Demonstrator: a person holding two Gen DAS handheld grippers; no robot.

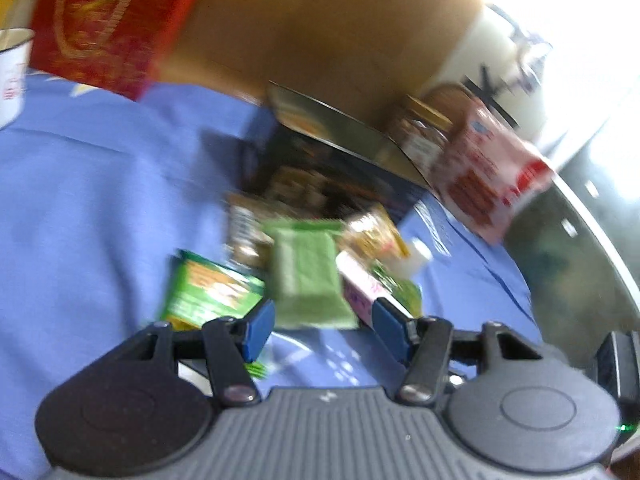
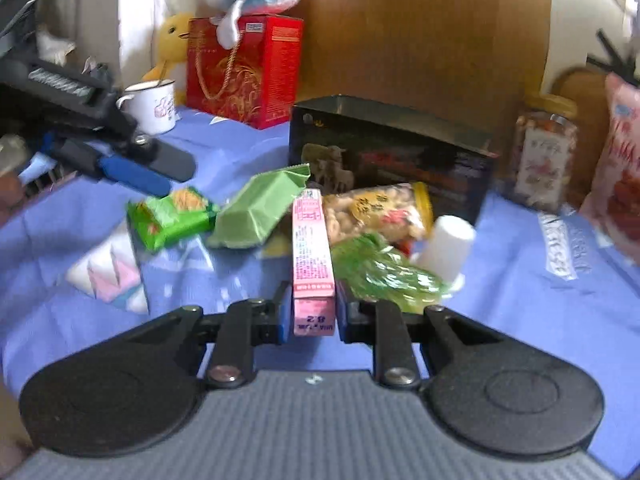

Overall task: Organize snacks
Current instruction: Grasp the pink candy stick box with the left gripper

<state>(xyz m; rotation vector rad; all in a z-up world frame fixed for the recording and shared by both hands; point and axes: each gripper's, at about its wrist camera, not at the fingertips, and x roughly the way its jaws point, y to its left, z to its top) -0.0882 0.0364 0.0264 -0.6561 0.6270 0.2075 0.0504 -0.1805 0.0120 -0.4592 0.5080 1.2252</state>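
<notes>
A pile of snacks lies on the blue cloth in front of an open black box. My right gripper is shut on a narrow pink box, which stands on its edge between the pads. Around it lie a pale green pack, a bright green snack packet, a bag of peanuts, a crinkled green bag and a small white cup. My left gripper is open and holds nothing; it hovers near the pale green pack. From the right wrist it shows as the left gripper above the cloth at the left.
A red gift box with a plush toy on top and a white mug stand at the back left. A snack jar and a pink-red bag stand at the right. A brown board rises behind the black box.
</notes>
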